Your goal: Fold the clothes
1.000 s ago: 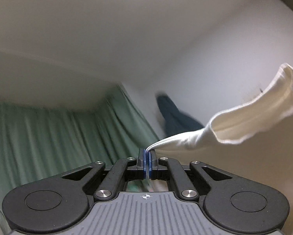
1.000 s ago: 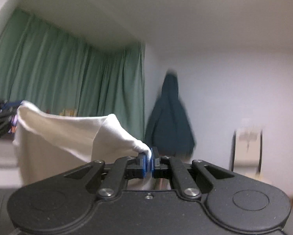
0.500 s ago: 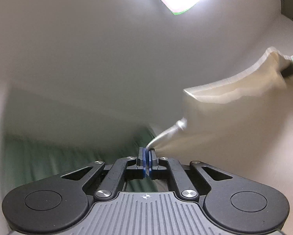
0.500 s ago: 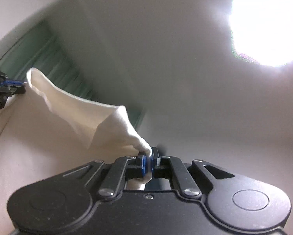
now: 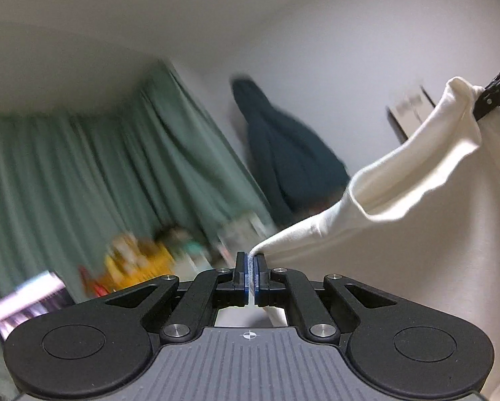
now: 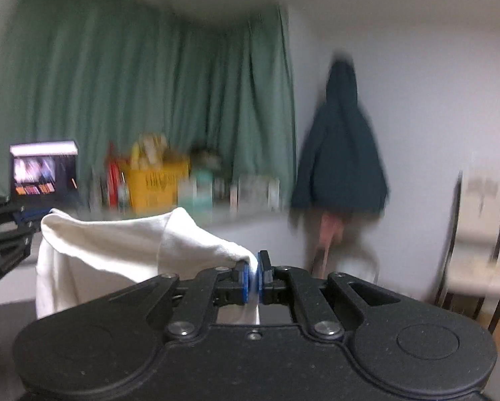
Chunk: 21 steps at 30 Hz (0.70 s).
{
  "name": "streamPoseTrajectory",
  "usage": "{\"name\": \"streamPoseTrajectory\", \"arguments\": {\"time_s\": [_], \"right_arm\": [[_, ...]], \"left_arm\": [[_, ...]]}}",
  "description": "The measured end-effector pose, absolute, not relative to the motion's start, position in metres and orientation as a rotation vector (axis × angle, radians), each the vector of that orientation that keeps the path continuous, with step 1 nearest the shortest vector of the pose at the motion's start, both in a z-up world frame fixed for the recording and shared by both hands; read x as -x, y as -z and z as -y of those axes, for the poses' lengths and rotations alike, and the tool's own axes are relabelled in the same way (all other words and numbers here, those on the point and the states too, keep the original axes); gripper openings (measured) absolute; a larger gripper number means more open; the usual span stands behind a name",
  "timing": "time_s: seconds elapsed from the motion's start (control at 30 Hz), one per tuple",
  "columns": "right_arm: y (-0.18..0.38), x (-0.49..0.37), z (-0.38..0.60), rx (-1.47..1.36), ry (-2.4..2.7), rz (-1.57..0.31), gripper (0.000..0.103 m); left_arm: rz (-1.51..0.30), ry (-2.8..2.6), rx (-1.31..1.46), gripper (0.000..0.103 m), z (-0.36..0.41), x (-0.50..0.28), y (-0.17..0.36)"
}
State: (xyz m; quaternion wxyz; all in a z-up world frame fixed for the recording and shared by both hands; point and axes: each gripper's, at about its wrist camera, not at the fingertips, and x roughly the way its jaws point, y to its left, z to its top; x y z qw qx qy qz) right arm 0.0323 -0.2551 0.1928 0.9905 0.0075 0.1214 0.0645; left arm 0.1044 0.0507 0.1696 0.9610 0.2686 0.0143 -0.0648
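A cream-white garment hangs in the air, stretched between both grippers. My left gripper is shut on one corner of it, the cloth running up to the right to the right gripper, which pinches the other corner. In the right wrist view my right gripper is shut on a bunched corner of the garment. The cloth sags leftward to the left gripper at the frame's edge. The rest of the garment drops below both views.
A green curtain covers the back wall. A dark jacket hangs on the white wall. A cluttered shelf holds a yellow basket and a lit screen. A pale chair stands at the right.
Both grippers swung up toward the ceiling light half a second ago, then came back down to level. The garment stayed pinched between them and now hangs lower, before the shelf.
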Motion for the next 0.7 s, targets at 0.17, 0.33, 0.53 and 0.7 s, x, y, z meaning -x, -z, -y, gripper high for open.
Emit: {"name": "streamPoseTrajectory", "arguments": {"time_s": [0.17, 0.33, 0.53, 0.7], "right_arm": [[-0.125, -0.172, 0.264, 0.034, -0.096, -0.436, 0.005], [-0.079, -0.289, 0.227, 0.065, -0.061, -0.554, 0.005], [0.003, -0.377, 0.212, 0.010, -0.006, -0.692, 0.005], [0.058, -0.392, 0.207, -0.047, 0.033, -0.764, 0.015]], "left_arm": [[-0.214, 0.149, -0.555, 0.003, -0.029, -0.223, -0.092], [-0.341, 0.108, -0.588, 0.003, -0.003, -0.341, -0.044], [-0.548, 0.087, -0.498, 0.003, 0.005, -0.432, 0.023], [-0.674, 0.120, -0.418, 0.003, 0.005, -0.444, 0.077]]}}
